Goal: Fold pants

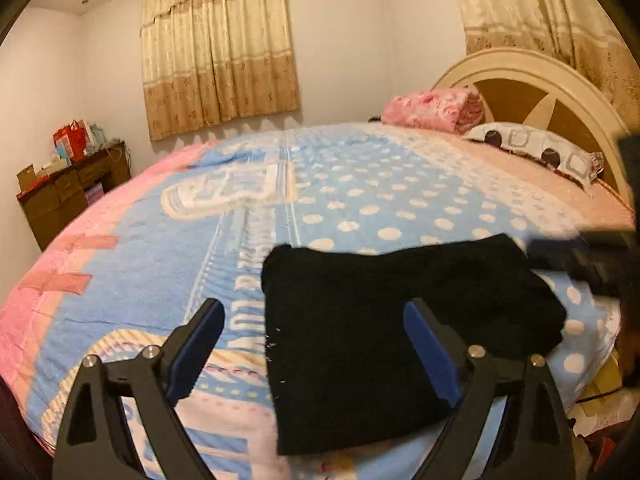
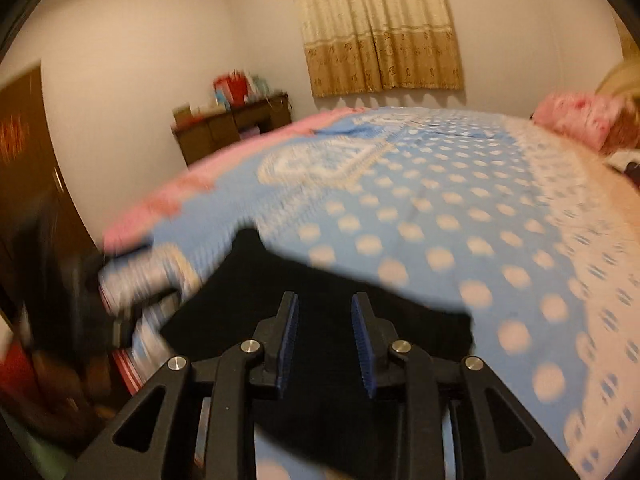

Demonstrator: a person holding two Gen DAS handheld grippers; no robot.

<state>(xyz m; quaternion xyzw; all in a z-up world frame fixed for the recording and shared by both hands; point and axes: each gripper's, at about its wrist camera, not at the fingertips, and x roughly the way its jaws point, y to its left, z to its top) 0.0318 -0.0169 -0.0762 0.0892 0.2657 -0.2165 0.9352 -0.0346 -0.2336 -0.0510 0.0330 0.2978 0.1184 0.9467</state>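
Already folded into a compact black bundle, the pants (image 1: pixel 384 332) lie on the bed (image 1: pixel 160 264) near its front edge, so the left hand-held gripper (image 1: pixel 316 328) gapes wide and the right hand-held gripper (image 2: pixel 325 330) hangs over them narrowly parted, gripping nothing.

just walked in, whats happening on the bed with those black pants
A person with a handheld gripper in each hand is folding black pants on the blue dotted bedspread. The pants already lie in a compact folded rectangle. The left gripper has its jaws wide open over the pants, gripping nothing. The right gripper has a narrow gap between its jaws, nothing pinched.
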